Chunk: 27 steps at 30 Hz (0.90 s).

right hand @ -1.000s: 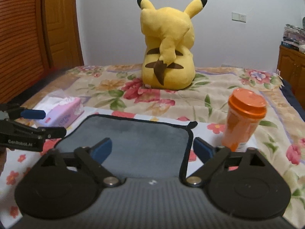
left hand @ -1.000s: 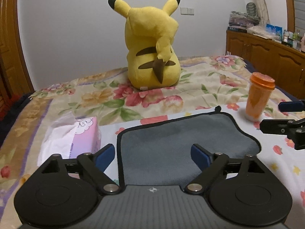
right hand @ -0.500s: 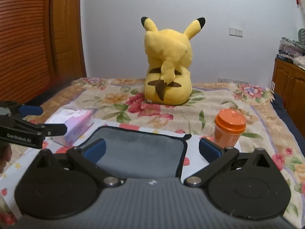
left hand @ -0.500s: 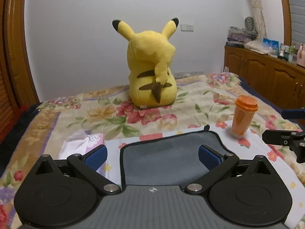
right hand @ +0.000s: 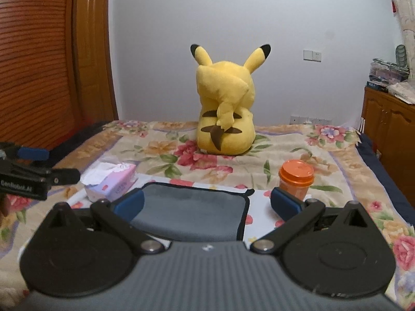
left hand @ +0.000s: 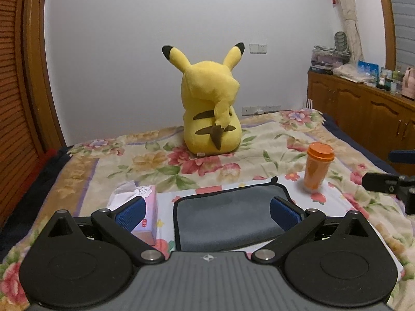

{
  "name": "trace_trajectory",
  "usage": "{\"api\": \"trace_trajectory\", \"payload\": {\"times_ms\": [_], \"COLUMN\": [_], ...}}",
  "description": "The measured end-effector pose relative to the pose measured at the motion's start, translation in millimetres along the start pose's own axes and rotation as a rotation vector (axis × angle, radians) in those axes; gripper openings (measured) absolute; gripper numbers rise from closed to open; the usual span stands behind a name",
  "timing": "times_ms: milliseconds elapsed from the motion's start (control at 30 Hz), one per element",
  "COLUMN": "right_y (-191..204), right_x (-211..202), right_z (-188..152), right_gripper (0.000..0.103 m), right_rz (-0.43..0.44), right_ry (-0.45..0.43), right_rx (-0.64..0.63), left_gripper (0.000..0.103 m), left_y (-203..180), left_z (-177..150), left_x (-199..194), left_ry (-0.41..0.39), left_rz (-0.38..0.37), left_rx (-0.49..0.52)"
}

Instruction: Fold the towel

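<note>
A grey towel with black edging (left hand: 228, 215) lies folded flat on the floral bedspread, also in the right wrist view (right hand: 192, 212). My left gripper (left hand: 207, 213) is open and empty, held above and behind the towel's near edge. My right gripper (right hand: 207, 204) is open and empty, also held back above the towel. The right gripper's fingers (left hand: 384, 181) show at the right edge of the left wrist view; the left gripper's fingers (right hand: 39, 176) show at the left edge of the right wrist view. The towel's near edge is hidden behind the gripper bodies.
A pink tissue box (left hand: 145, 207) lies left of the towel. An orange lidded cup (left hand: 317, 168) stands right of it. A yellow plush toy (left hand: 211, 114) sits farther back on the bed. Wooden cabinets (left hand: 368, 119) line the right wall.
Both grippers have drawn back and up from the towel, so the towel and other objects look smaller and farther away. Both stay open. The towel has not moved.
</note>
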State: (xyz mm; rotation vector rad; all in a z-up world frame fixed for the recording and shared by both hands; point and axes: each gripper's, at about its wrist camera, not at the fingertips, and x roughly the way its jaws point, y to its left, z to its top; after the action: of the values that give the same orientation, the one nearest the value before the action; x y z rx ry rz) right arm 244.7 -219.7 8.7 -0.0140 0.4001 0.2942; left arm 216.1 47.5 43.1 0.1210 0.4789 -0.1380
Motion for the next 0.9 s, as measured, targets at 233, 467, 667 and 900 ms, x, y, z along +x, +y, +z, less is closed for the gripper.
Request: {"api": "trace_trajectory", "payload": {"times_ms": [233,467,667,900], "right_y": [8.4,14.8,19.0,19.1], "right_x": [-32.0,-56.2,-72.0,-84.3], "right_z": [6.1,3.7,-2.4,-16.9], "right_gripper": [0.103,0.103,0.103,0.103], "right_rz": [-0.001,0.004,0.004,0.004], "right_ry": [-0.03,-0.049,-0.063,-0.064], "right_rx": [0.003,0.009,0.017,0.038], "left_gripper": [0.103,0.103,0.103,0.103], "left_y": [-6.7,-13.8,-18.9,-26.2], "left_z": [-2.7,-10.6,-21.8,-37.1], "left_x": [-37.6,-66.3,-85.2,-99.4], "left_ry": [-0.018,-0.03,-0.028,-0.033], "left_rz": [0.004,0.005,0.009,0.027], "left_rx": [0.016,0.018,0.02,0.015]}}
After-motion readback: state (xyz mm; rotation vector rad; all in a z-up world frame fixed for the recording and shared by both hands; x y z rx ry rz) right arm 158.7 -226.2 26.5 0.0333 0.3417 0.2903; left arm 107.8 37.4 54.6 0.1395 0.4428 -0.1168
